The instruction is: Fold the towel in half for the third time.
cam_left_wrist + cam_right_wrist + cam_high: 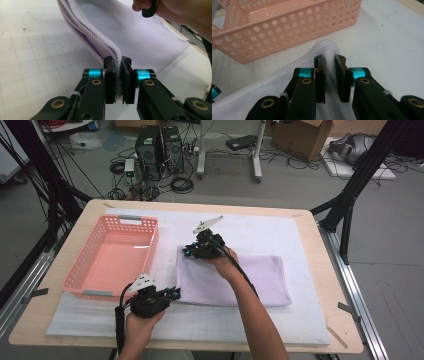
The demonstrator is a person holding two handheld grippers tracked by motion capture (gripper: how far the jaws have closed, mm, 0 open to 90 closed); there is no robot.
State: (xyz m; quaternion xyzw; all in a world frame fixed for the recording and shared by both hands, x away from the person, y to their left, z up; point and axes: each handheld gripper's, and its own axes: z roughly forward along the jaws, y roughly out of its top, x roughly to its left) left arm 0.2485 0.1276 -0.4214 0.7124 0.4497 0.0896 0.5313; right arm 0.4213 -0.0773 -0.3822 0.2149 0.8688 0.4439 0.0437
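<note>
Left hand-held gripper (176,292) and right hand-held gripper (186,251) both have jaws clamped, forearms reaching forward.

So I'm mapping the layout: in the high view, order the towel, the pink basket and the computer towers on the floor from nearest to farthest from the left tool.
1. Towel: the left tool is shut on its near left corner.
2. Pink basket: just beyond the tool, at the table's left.
3. Computer towers: on the floor past the table's far edge.
</note>
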